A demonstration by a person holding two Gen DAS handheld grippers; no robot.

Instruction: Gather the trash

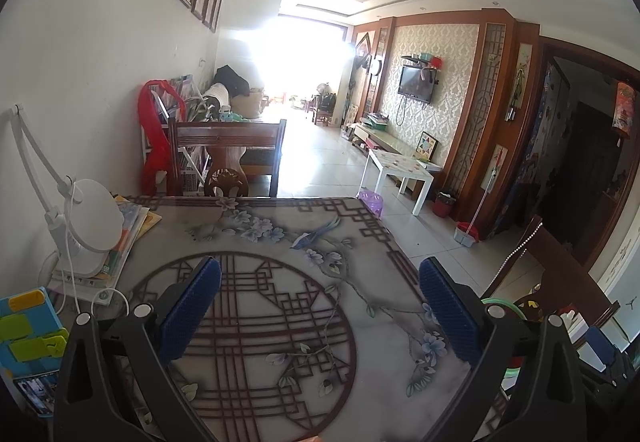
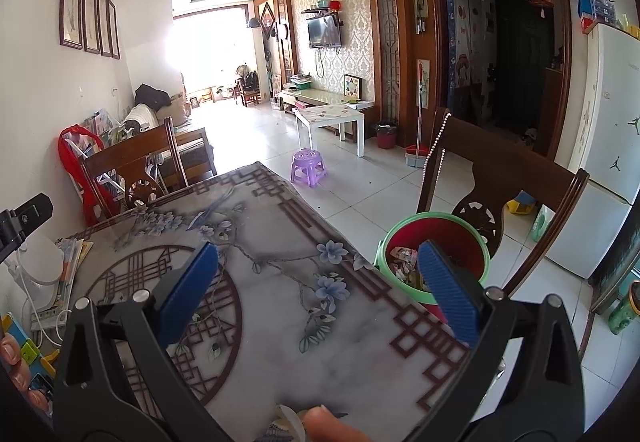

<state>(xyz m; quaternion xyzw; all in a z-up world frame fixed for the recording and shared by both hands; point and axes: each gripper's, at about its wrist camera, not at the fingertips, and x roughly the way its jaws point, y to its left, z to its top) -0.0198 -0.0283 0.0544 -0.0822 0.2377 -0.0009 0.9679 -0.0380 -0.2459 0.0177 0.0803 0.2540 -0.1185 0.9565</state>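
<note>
A green-rimmed trash bin (image 2: 460, 226) with a red liner stands on the floor against the table's right edge, and crumpled paper trash (image 2: 402, 262) lies inside it. My right gripper (image 2: 318, 290) is open above the table's right side; its right finger (image 2: 448, 290) hangs over the bin's mouth and holds nothing. My left gripper (image 1: 320, 306) is open over the round lattice pattern on the table (image 1: 280, 242), also with nothing between its pads. Only a sliver of the bin's rim (image 1: 500, 304) shows in the left wrist view. A fingertip (image 2: 324, 426) and a pale scrap (image 2: 290, 420) sit at the bottom edge.
A white desk lamp (image 1: 92, 226), stacked books (image 1: 132, 226) and a colourful phone stand (image 1: 28, 334) crowd the table's left side. Dark wooden chairs stand at the far end (image 1: 224, 150) and behind the bin (image 2: 496, 186). A purple stool (image 2: 308, 166) is on the tiled floor.
</note>
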